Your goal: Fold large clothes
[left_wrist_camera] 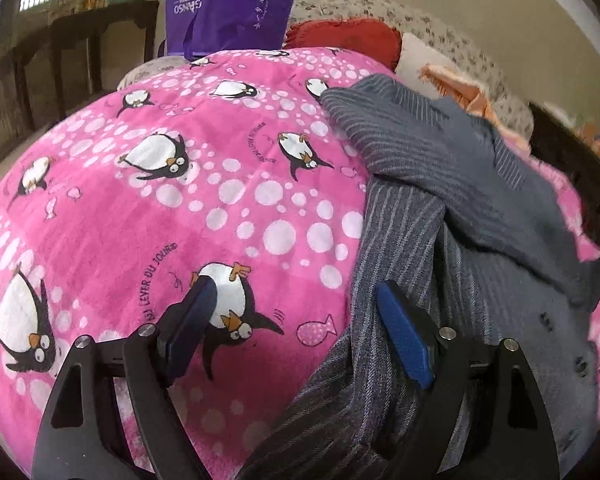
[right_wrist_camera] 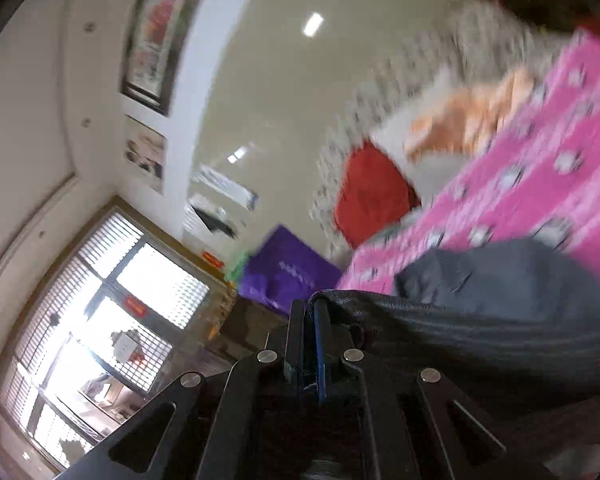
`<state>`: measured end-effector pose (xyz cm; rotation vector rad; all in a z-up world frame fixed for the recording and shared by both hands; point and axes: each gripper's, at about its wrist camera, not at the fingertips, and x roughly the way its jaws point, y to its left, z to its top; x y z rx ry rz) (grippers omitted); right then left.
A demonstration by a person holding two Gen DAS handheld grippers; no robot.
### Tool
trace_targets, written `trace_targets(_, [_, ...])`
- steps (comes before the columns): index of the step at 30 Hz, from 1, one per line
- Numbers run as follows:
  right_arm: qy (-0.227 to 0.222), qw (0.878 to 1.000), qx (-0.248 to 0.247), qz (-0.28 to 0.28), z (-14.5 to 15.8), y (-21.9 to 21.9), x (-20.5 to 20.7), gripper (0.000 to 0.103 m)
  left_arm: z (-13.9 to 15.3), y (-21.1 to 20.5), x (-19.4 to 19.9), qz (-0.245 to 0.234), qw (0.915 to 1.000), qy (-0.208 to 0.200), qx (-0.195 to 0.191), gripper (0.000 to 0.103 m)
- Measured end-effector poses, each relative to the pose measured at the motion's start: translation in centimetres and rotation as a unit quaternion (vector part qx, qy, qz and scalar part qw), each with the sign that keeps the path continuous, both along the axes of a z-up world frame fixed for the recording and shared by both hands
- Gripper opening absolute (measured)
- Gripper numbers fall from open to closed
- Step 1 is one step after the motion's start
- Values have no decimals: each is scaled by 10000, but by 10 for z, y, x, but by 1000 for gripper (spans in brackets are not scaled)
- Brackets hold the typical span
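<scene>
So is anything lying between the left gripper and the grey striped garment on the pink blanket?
Nothing visible. The left gripper hangs open right at the grey striped garment, one finger over its edge, the other over the pink penguin blanket.

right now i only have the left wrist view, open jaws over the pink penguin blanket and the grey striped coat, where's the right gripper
Observer: The right gripper is shut on a fold of the grey striped woollen coat, pinched between its blue pads.
Operator: is that view steady enough to trust
Observer: Only partly. The pink penguin blanket is smeared with motion blur there, though the jaws themselves read sharp.
Operator: what's it pointing at
Observer: Past the purple shopping bag towards a bright barred window, with the whole room tilted in frame.
Operator: left is free then
Observer: Yes, the left gripper is open with nothing pinched.
</scene>
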<state>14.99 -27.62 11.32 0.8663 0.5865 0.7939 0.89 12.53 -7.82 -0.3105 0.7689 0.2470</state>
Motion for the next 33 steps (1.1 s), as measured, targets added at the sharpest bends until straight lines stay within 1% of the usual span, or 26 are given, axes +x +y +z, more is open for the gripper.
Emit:
trace_targets(2, [202,9991,-276,236,-13,59,21,4,-1,-6,3,-6,9997,100,225,84])
trace_targets(4, [290,9957,-703,521,-26,119,31,4,-2,-6,4,1,9995,116,280,84])
trace_targets(5, [256,9914,-1023,772,-34,156,32,4,-2,-7,4,4,9995,124,301,84])
trace_targets(6, [197,9863,-1378,887,-40,177,33,4,-3,-6,4,3,9994,129,314,84])
trace_targets(7, [206,9795,-1772,934,-47,198,34,8,-3,-6,4,2,9994,129,315,84])
trace_targets(8, [295,9731,-2059,989,-56,215,35,13,-3,-6,4,-1,9995,123,297,84])
trace_targets(9, [460,9689,-2162,1115,-66,225,37,24,-3,-5,4,-5,9996,110,264,84])
trace_targets(10, [589,9677,-2162,1154,-72,227,39,29,-3,-4,3,-7,9997,94,234,84])
trace_targets(11, [675,9684,-2097,1168,-77,223,38,31,-3,-4,3,-6,9997,93,228,84])
trace_targets(13, [550,9706,-2030,1171,-73,205,30,48,-2,-5,4,-3,9996,101,245,85])
trace_targets(16, [97,9713,-2177,956,-62,157,10,55,-2,-5,4,-3,9997,103,231,85])
trace_targets(18, [-120,9654,-2492,758,-60,113,0,57,-2,-5,4,-2,9997,103,238,85])
trace_targets(20, [-244,9562,-2893,364,-66,66,-6,57,-2,-5,4,1,9996,109,246,85])
trace_targets(21, [-164,9507,-3097,74,-73,37,-4,57,-2,-5,4,3,9996,111,257,85])
trace_targets(22, [-36,9496,-3133,-130,-78,13,-3,57,-2,-6,4,7,9995,121,276,85])
trace_targets(24, [278,9512,-3031,-500,-90,-30,1,57,-3,-7,5,8,9994,148,313,85])
trace_targets(25, [451,9518,-2980,-576,-98,-45,3,57,-3,-7,5,8,9994,155,317,85])
trace_targets(26, [581,9513,-2972,-572,-105,-55,7,57,-3,-7,5,6,9994,157,311,85])
trace_targets(27, [559,9468,-3118,-565,-111,-57,8,57,-3,-7,5,5,9994,155,306,86])
trace_targets(28, [429,9419,-3291,-517,-113,-56,6,57,-3,-7,5,8,9994,156,311,86])
trace_targets(29, [235,9379,-3442,-376,-112,-51,4,57,-3,-8,5,9,9994,159,316,86])
trace_targets(30, [-43,9341,-3569,-108,-109,-46,-1,57,-3,-8,5,10,9993,163,325,86])
trace_targets(32, [-540,9229,-3793,380,-105,-29,-8,56,-3,-7,6,7,9994,161,321,86])
trace_targets(33, [-802,9149,-3901,665,-105,-18,-13,56,-3,-8,6,7,9994,158,316,86])
